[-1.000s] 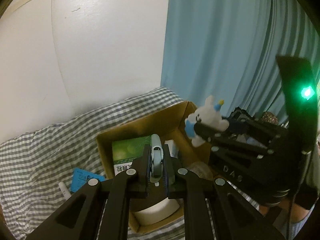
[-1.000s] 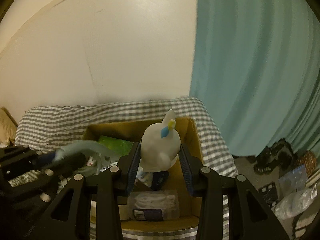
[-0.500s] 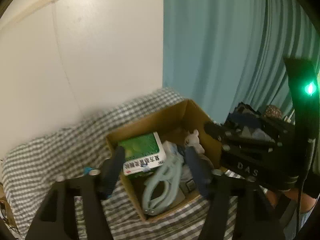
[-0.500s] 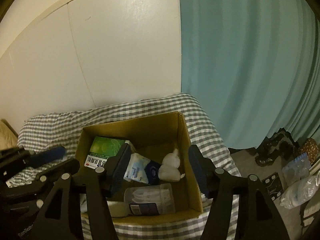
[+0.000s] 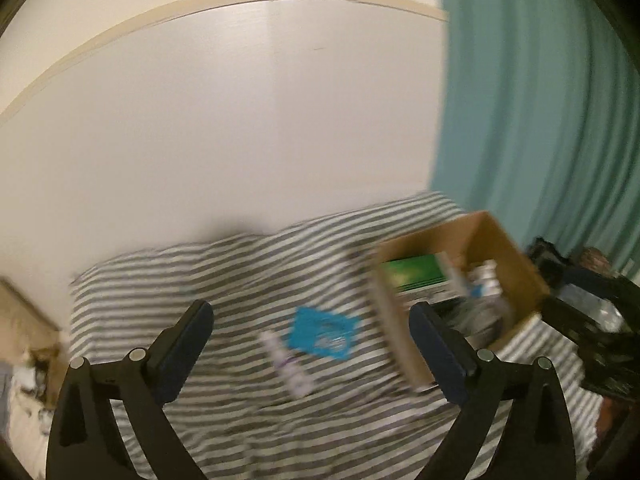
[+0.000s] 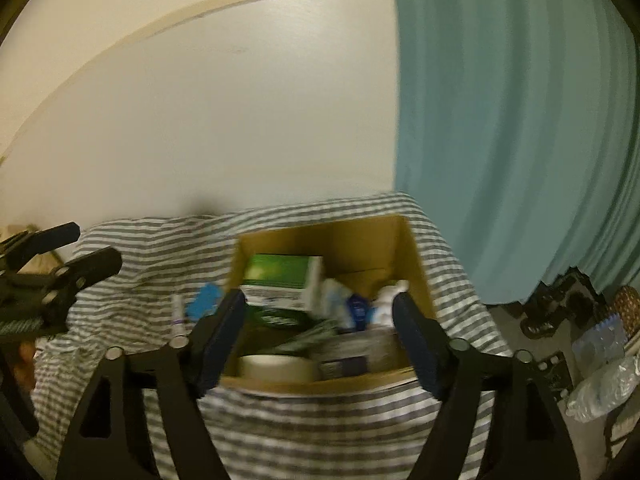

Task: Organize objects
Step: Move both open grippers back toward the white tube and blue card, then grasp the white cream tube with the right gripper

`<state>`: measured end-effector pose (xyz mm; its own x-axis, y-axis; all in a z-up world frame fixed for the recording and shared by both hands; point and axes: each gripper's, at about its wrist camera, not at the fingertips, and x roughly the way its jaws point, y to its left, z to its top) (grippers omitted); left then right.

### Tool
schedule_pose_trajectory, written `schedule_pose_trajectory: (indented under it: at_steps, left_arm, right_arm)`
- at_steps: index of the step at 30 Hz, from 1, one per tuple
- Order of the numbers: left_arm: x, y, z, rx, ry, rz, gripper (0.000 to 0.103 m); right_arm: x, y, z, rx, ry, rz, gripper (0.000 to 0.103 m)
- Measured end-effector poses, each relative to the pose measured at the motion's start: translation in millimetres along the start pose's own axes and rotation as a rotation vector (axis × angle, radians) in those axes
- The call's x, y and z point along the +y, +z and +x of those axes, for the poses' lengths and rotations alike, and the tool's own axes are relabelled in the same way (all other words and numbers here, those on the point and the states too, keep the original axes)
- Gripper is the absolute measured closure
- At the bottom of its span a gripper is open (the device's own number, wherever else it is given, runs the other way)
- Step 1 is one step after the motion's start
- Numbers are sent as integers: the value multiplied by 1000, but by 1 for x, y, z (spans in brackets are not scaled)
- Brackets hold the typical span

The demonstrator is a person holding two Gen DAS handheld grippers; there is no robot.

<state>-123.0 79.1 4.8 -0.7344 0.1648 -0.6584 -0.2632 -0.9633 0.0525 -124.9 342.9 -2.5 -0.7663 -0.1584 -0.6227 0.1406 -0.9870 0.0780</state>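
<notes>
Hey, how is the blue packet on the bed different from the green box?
The blue packet lies flat on the striped cover, outside the cardboard box; the green box sits inside it, propped above other items. The packet looks thin and irregular; the green box is a thick rectangular carton with a white side. Neither is gripped: both grippers are empty, their fingers having just been opening.
</notes>
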Motion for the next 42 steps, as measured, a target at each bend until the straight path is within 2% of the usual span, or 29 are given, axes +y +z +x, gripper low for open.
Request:
schedule_pose_trajectory:
  at_steps: [2, 6, 12, 18, 22, 25, 28, 31, 32, 34, 37, 40, 42]
  left_arm:
    - [28, -14, -1, 5, 48, -39, 0]
    - [74, -43, 4, 28, 126, -113, 0]
    - [122, -84, 23, 68, 211, -178, 0]
    - [156, -111, 60, 124, 273, -181, 0]
    - [173, -126, 86, 156, 285, -209, 0]
    - [180, -132, 102, 174, 294, -218, 0]
    - [182, -137, 117, 189, 280, -223, 0]
    - [177, -138, 126, 198, 260, -218, 0]
    - [176, -138, 129, 201, 257, -215, 0]
    - [170, -140, 132, 205, 246, -193, 0]
    - [164, -141, 133, 213, 250, -179, 0]
    - [161, -143, 131, 216, 248, -180, 0]
    - [158, -143, 129, 216, 242, -181, 0]
  right_arm:
    - [21, -10, -3, -3, 32, -22, 15]
    - [67, -28, 2, 17, 70, -102, 15]
    - [137, -55, 35, 95, 133, -230, 15]
    - [183, -68, 106, 213, 141, -216, 15]
    - [213, -73, 162, 269, 90, -255, 16]
    - [226, -77, 205, 328, 81, -254, 27]
    - [234, -83, 239, 383, 71, -272, 33]
    - [236, -91, 259, 431, 71, -281, 55]
    - [235, -93, 261, 437, 65, -280, 64]
    - [230, -94, 257, 425, 76, -265, 76]
    - [221, -86, 237, 368, 93, -252, 77]
    - [207, -74, 214, 299, 43, -266, 80]
    - [191, -67, 207, 286, 5, -245, 80]
